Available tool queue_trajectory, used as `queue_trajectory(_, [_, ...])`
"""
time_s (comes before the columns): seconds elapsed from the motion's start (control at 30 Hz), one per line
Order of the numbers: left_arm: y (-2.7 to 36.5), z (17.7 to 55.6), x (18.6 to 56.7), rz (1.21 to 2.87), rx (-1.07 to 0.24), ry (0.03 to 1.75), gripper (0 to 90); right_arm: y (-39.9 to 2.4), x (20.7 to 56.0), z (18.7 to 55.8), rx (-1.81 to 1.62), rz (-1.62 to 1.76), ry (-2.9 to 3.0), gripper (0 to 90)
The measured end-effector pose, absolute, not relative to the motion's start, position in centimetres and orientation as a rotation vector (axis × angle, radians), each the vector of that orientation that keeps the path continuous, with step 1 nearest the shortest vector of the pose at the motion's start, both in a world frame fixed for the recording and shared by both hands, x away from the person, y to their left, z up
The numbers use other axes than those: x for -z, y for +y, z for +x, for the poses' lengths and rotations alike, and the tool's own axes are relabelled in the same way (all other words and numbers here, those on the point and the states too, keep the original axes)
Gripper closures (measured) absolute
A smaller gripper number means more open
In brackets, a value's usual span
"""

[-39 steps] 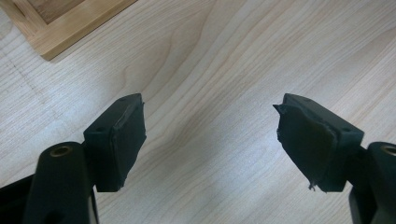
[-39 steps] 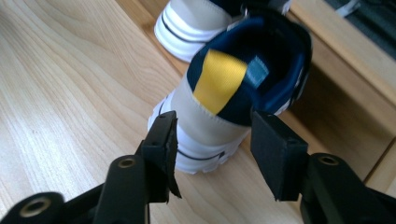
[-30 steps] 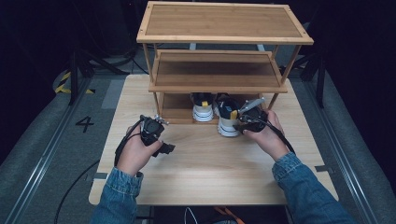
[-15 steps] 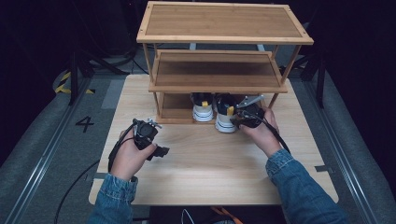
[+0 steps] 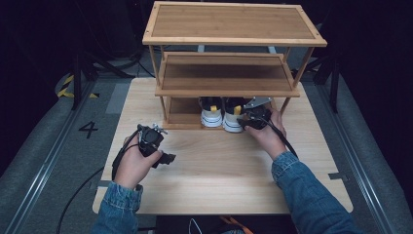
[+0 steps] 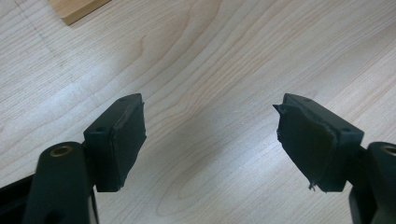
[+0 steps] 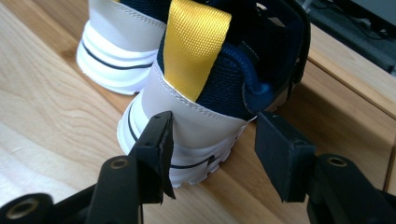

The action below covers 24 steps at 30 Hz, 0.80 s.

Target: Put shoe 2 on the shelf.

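Dark room, pale wooden table (image 5: 204, 180), three-tier bamboo shoe rack (image 5: 229, 83) at its far side. Two white sneakers with navy collars and yellow heel tabs sit heel-out on the rack's bottom shelf: left shoe (image 5: 211, 116), right shoe (image 5: 234, 119), just beside each other.

Right gripper (image 5: 254, 117) is at the right shoe's heel. Its jaws have just been opening; in the right gripper view (image 7: 212, 154) they stand about half apart, with the heel counter (image 7: 196, 126) between them. One pad sits at the heel's side, the other off its corner, neither visibly pressing (reads as a release after placement, my judgement).

Left gripper (image 5: 158, 148) hovers over bare table, jaws wide apart with nothing between them (image 6: 210, 140).

To do the release well:
- open a bit further before backing off, so neither pad drags the heel
- pull straight back along the shoe's axis, low, to avoid snagging the yellow tab (image 7: 198, 49)
- check that the heels line up with the left shoe; the right one looks slightly proud of the shelf edge
- keep the left gripper parked
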<state>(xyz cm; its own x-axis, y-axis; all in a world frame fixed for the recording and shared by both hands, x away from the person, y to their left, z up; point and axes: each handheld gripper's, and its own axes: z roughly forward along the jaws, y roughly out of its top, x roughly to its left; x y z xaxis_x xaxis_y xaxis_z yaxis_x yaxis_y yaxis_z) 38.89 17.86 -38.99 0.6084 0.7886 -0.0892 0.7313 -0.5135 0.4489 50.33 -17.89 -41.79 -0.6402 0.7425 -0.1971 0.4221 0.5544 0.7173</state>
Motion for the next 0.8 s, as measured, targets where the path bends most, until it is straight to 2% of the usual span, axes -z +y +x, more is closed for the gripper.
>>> queue_trajectory(0.5, [17.3,39.4,39.0,2.408,-0.168,1.182,24.1,-17.4,42.8,51.1,-0.856,0.955,2.188,43.9])
queue_trajectory(0.8, [17.4,39.5,39.0,2.397,-0.171,1.183,24.1,-17.4,41.6,50.1,-0.855,0.932,2.205,45.3])
